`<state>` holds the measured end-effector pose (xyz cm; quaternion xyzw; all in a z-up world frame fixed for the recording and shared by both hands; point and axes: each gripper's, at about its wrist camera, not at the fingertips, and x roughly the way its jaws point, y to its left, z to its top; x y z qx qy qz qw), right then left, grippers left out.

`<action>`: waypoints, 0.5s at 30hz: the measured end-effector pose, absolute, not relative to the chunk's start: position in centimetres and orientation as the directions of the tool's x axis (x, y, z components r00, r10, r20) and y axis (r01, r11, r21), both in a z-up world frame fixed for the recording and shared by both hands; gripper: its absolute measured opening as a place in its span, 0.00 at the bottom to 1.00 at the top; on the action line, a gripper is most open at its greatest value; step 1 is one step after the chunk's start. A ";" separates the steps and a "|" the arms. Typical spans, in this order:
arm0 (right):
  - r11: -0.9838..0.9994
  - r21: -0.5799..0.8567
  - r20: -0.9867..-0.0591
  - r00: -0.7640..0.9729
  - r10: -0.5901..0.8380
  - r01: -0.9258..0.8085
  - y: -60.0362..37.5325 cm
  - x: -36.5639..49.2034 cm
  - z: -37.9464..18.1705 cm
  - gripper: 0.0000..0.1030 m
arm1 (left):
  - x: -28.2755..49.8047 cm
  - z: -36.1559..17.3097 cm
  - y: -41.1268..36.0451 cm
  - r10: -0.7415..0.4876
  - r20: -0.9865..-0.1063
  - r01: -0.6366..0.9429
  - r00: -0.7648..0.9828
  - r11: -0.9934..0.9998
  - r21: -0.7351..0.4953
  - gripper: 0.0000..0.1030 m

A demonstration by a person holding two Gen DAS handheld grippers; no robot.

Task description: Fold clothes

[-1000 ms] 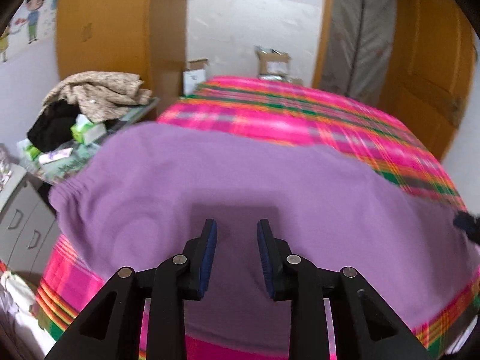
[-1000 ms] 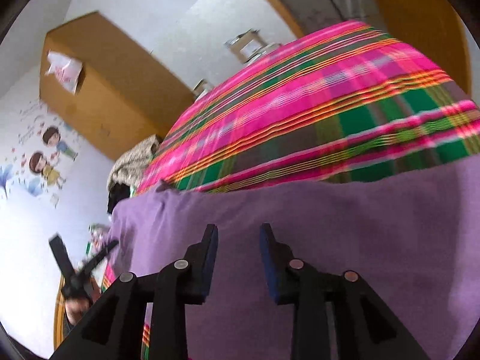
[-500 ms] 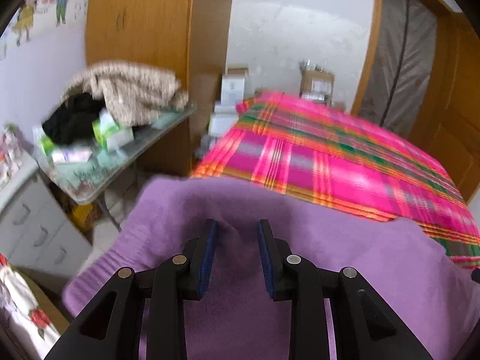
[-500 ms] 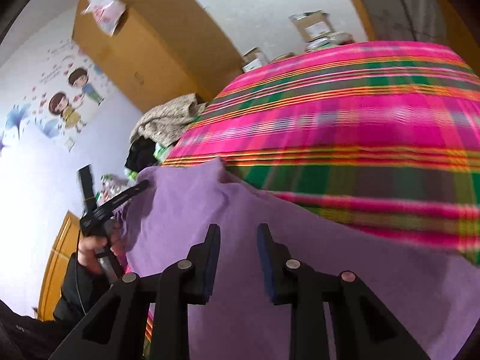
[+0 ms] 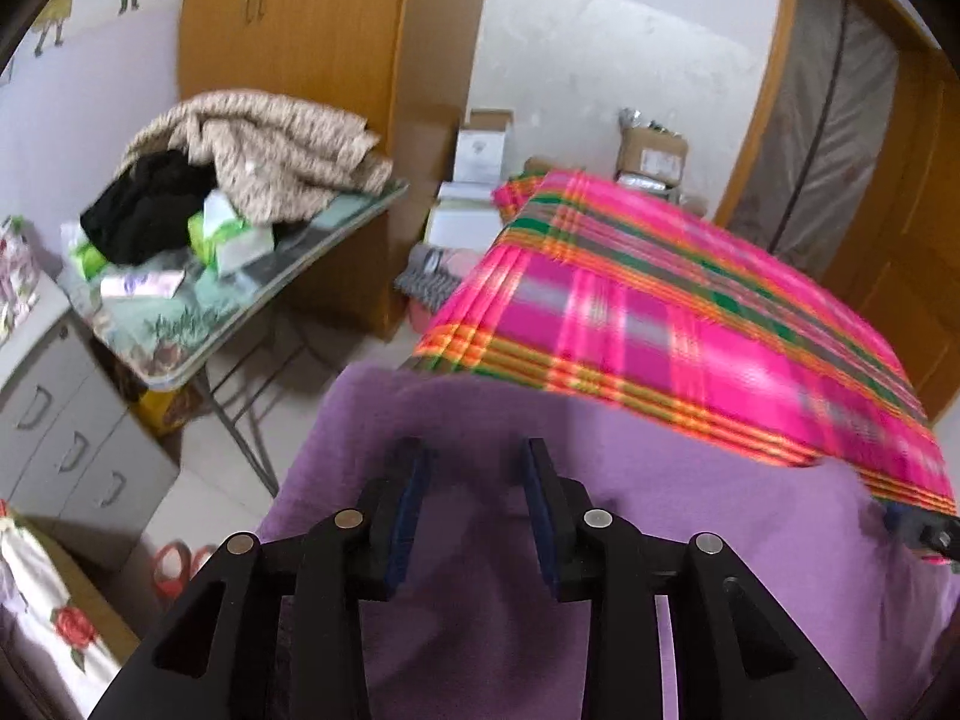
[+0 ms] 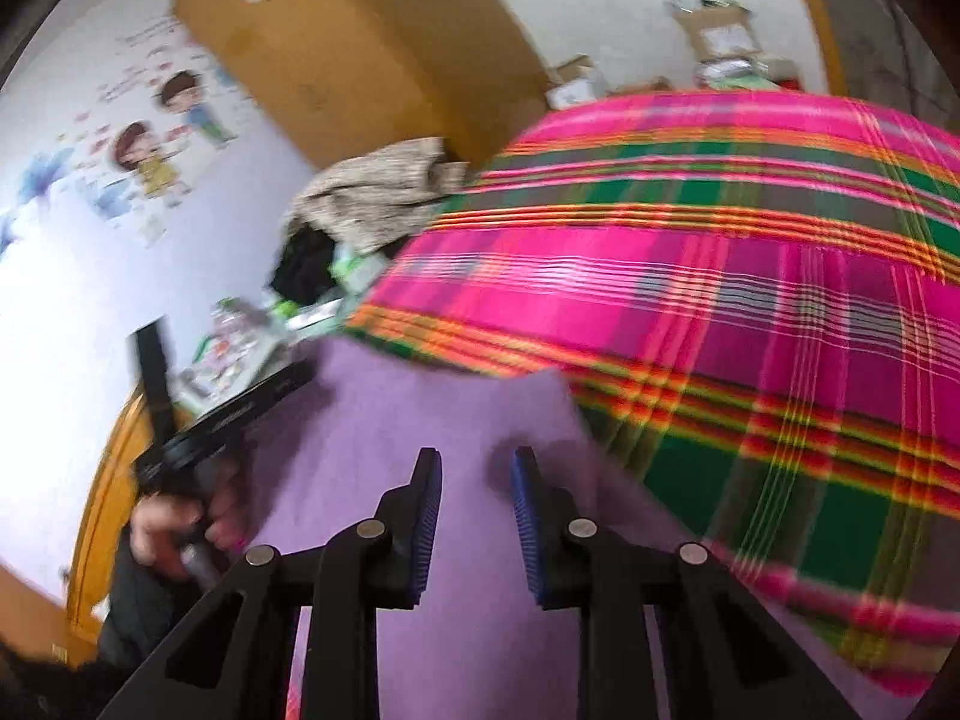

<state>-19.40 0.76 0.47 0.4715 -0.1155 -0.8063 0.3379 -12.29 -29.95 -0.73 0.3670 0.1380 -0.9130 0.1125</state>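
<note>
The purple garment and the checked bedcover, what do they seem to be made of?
The purple garment looks like soft knit or fleece: matte, slightly fuzzy, draping in rounded folds; the blur leaves the exact fabric open. The checked bedcover looks like thin woven cloth, probably cotton: flat and smooth, with woven pink, green and orange stripes.

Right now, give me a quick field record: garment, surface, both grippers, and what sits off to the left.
garment: purple garment, raised in front of both cameras, covering the near part of the bed
surface: bed with pink plaid cover
left gripper: jaws apart, purple cloth between and behind them; a grip cannot be confirmed
right gripper: jaws apart, near the garment's upper corner; grip also unclear
left side: side table piled with a beige blanket and black clothing
image quality: motion blur
</note>
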 end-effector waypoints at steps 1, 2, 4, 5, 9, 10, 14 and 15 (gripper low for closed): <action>-0.756 0.517 -0.693 -0.321 -0.645 0.402 1.0 -20.2 -0.4 0.18 | -12.3 -0.9 -30.3 -0.089 -0.703 0.301 -0.706 -0.936 -0.184 0.33; -0.766 0.529 -0.704 -0.316 -0.636 0.365 1.2 -21.0 -1.2 0.08 | -12.2 -0.9 -30.5 -0.077 -0.701 0.296 -0.709 -0.935 -0.197 0.33; -0.762 0.531 -0.698 -0.319 -0.641 0.370 1.6 -20.5 -0.9 0.01 | -12.1 -0.7 -30.8 -0.077 -0.698 0.301 -0.711 -0.932 -0.203 0.33; -0.759 0.531 -0.694 -0.321 -0.644 0.376 1.8 -20.2 -0.6 0.01 | -11.8 -0.5 -30.9 -0.078 -0.694 0.304 -0.715 -0.930 -0.209 0.33; -0.748 0.530 -0.678 -0.330 -0.657 0.401 2.5 -19.0 0.5 0.05 | -9.2 0.5 -30.9 -0.084 -0.639 0.304 -0.764 -0.921 -0.242 0.33; -0.745 0.529 -0.674 -0.332 -0.660 0.407 2.7 -18.7 0.8 0.05 | -8.5 0.6 -31.0 -0.089 -0.632 0.309 -0.770 -0.919 -0.246 0.33; -0.720 0.528 -0.660 -0.316 -0.682 0.451 3.2 -16.7 1.9 0.05 | -5.4 0.2 -31.5 -0.121 -0.638 0.341 -0.761 -0.910 -0.234 0.33; -0.708 0.530 -0.655 -0.305 -0.691 0.466 3.3 -16.0 2.1 0.05 | -4.5 0.1 -31.5 -0.123 -0.638 0.342 -0.760 -0.911 -0.231 0.33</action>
